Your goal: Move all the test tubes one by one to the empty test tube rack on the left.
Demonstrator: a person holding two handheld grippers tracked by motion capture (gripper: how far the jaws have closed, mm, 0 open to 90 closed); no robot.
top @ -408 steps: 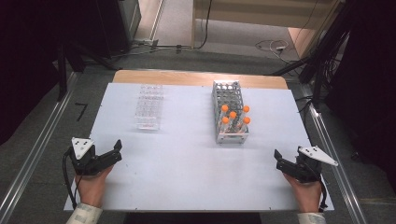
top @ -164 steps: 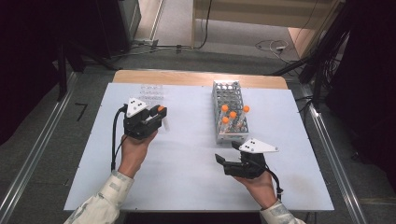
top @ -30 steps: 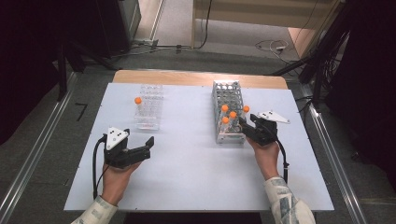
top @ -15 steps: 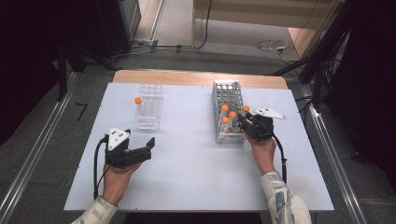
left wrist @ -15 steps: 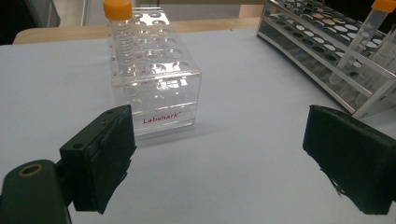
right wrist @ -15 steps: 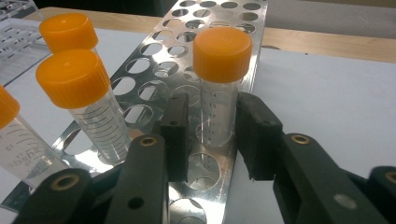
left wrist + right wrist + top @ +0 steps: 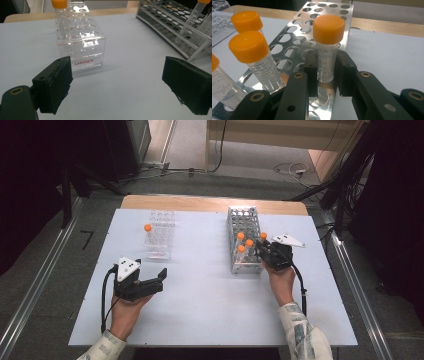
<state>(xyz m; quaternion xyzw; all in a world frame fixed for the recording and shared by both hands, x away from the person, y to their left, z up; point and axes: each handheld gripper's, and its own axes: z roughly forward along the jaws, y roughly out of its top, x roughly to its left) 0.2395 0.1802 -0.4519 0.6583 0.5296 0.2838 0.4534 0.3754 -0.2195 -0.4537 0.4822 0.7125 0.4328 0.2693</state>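
Left hand-held gripper gapes; right hand-held gripper clamped.

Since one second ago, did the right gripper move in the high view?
Barely. The right gripper stays beside the metal rack, at its right edge; its fingers have just been closing on an orange-capped tube.

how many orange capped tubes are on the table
5. One stands alone in the clear rack at its far left corner. Four stand in the metal rack: three near its front, and one on its right edge, clamped by the right gripper.
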